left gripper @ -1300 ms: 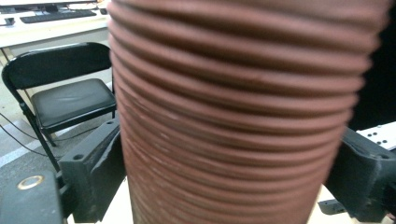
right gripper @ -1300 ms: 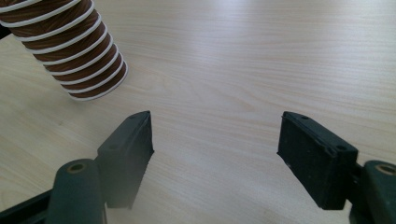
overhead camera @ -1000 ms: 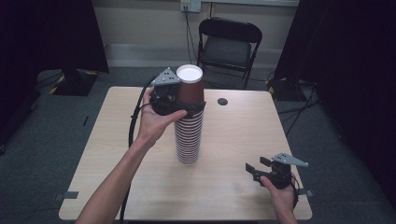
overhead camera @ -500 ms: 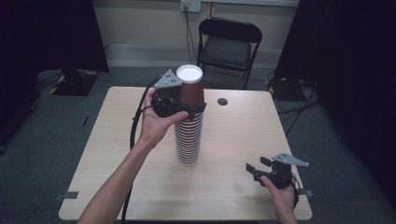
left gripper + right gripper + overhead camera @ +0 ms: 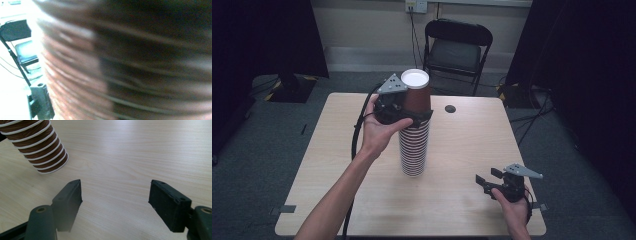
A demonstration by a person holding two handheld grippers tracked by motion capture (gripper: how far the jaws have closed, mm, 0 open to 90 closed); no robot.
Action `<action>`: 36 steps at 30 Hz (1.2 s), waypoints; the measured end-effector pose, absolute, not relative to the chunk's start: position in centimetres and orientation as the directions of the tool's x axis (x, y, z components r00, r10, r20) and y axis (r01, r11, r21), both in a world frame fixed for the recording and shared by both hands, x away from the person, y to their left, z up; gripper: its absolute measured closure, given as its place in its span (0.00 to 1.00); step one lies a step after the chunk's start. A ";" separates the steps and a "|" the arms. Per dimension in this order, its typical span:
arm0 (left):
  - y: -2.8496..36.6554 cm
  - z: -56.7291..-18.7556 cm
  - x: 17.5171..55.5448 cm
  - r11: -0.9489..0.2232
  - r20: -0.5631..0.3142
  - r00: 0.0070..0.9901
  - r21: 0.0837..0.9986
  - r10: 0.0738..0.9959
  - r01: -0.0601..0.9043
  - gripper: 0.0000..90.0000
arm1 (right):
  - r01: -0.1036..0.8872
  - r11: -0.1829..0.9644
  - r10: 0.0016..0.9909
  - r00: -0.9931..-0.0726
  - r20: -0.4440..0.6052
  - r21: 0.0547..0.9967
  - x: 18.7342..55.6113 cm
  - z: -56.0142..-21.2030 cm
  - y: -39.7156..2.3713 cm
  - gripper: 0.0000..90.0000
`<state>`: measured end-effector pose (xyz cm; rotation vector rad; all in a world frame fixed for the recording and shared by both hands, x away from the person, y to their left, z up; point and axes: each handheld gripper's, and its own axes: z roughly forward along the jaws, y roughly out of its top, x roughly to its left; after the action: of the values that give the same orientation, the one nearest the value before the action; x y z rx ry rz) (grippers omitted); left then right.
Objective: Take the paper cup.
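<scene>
At the top of the upright cup stack (image 5: 414,142), the uppermost cup (image 5: 417,95) is gripped by the left gripper (image 5: 412,112), while the right gripper (image 5: 489,181) is left gaping wide, well off to the stack's right.

Matt pale wood-grain table (image 5: 472,145); ribbed brown paper cup stack (image 5: 414,150), white rims.

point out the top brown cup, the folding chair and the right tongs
top brown paper cup with white base (image 5: 417,95): high view, on its brown side wall, upside down atop the stack.
black folding chair (image 5: 455,53): high view, on its seat.
right tongs (image 5: 115,196): right gripper view, midway between the two open tips.
</scene>
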<state>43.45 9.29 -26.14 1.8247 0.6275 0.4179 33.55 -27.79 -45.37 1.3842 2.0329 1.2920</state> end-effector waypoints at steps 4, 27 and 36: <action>9.3 -25.9 43.3 -0.240 -0.018 0.795 0.949 0.606 0.204 0.10 | 0.541 0.100 0.871 -0.454 0.190 0.835 33.6 -45.4 -27.8 0.29; 9.4 -24.5 43.1 -0.189 -0.012 0.785 0.968 0.620 0.164 0.11 | 0.541 0.098 0.869 -0.456 0.194 0.836 33.6 -45.4 -27.7 0.29; 9.4 -24.0 43.1 -0.151 -0.028 0.776 0.976 0.630 0.158 0.11 | 0.541 0.096 0.869 -0.455 0.195 0.836 33.6 -45.4 -27.8 0.29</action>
<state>43.12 9.42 -23.96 1.7013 0.6255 0.4623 33.61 -27.78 -45.36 1.3875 2.0315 1.3007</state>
